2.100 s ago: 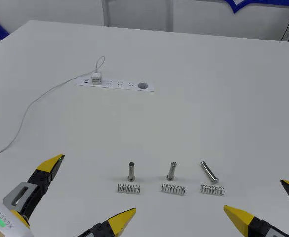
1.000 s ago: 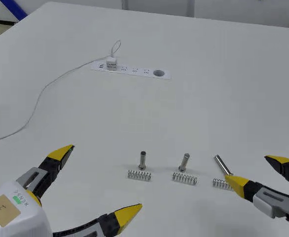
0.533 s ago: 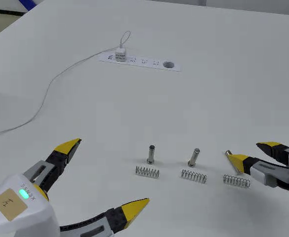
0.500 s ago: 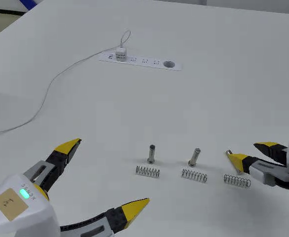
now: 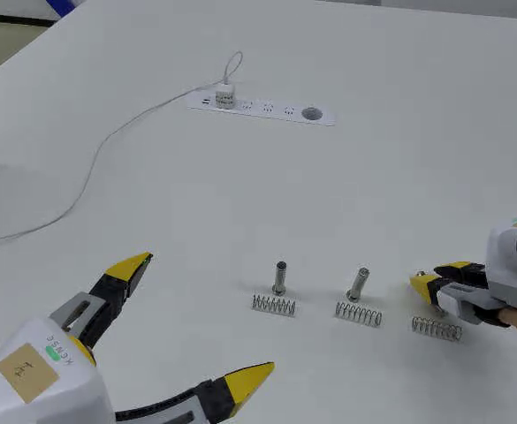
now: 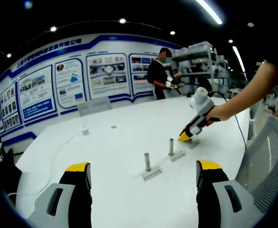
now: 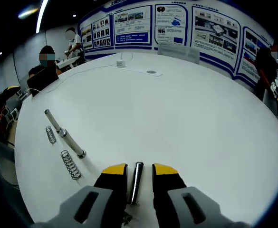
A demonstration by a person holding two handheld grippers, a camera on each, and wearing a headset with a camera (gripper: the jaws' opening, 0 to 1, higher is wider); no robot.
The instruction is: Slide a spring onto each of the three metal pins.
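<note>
Right gripper view: hand-held gripper [image 7: 139,167] astride pin [image 7: 136,183].

Plain white worktop [image 5: 399,177] bearing a long white power strip [image 5: 271,109] with trailing white cable [image 5: 90,177] at the far side; nearer, two silver metal pins [image 5: 280,276] [image 5: 359,283] upright, a third pin [image 7: 136,183] flat, three coiled wire springs [image 5: 273,306] [image 5: 359,314] [image 5: 436,329] just beside them.

the white table [image 5: 399,177] was bright and evenly lit in the head view, with faint soft shadows. ceiling light strips [image 6: 209,10] glared overhead in the left gripper view. both gripper views bent strongly toward their edges.
</note>
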